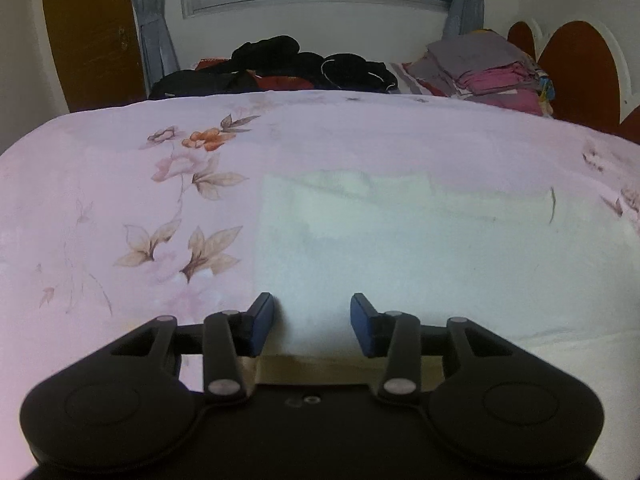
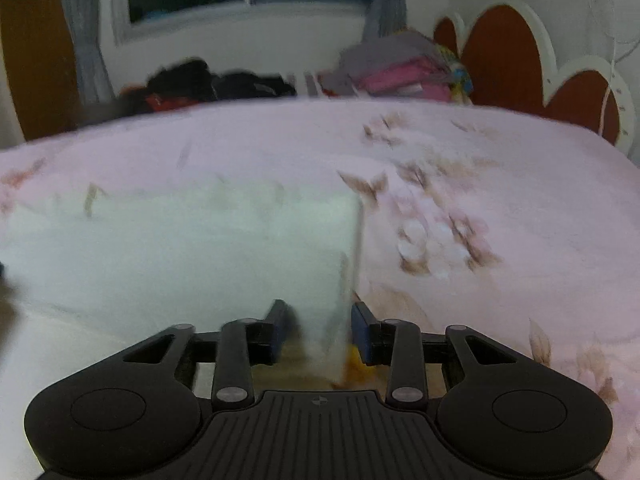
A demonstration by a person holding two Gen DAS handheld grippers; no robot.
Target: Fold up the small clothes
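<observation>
Left wrist view: my left claw (image 1: 312, 326) stands apart, nothing clamped, over the near left corner of the white cloth (image 1: 420, 248) lying flat on the pink floral bed (image 1: 120, 200). Beyond it, dark clothes (image 1: 280, 64) are heaped far ahead, and a folded stack (image 1: 492, 68) sits ahead to the right. On the blurred right wrist view, my right claw (image 2: 320, 330) is also apart, the cloth's near right corner between its pads, unpinched. I can read no writing or labels anywhere.

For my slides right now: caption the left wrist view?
Open left hand-held gripper over white cloth on floral bedspread.
</observation>
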